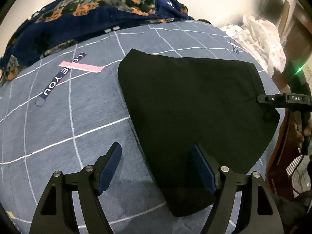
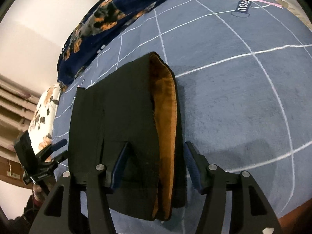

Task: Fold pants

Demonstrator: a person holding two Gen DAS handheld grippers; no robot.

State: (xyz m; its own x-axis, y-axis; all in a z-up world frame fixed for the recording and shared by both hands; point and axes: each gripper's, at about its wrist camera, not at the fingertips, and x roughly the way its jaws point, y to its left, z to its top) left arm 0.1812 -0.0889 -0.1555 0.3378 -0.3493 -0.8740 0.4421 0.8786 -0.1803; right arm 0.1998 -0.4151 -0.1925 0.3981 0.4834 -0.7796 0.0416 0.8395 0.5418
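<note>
Bed [image 1: 58, 132]: grey-blue checked cover, bare room left of frame. Blanket [image 1: 87, 9]: navy, along upper edge. Pants [image 1: 191, 101]: black, folded, centre-right; long axis runs away from the fingers in the right wrist view, tan lining showing. Left gripper [image 1: 158, 167]: released, astride the near left edge. Right gripper [image 2: 156, 167]: released, straddling the near end, nothing clamped.

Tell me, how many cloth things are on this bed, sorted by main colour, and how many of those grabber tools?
Black: 1, the folded pants
Grey-blue: 1, the checked bedspread
Navy: 1, the patterned blanket
White: 1, the spotted cloth at the bed's edge
Grabbers: 2, the left gripper and the right gripper
Total: 6
</note>
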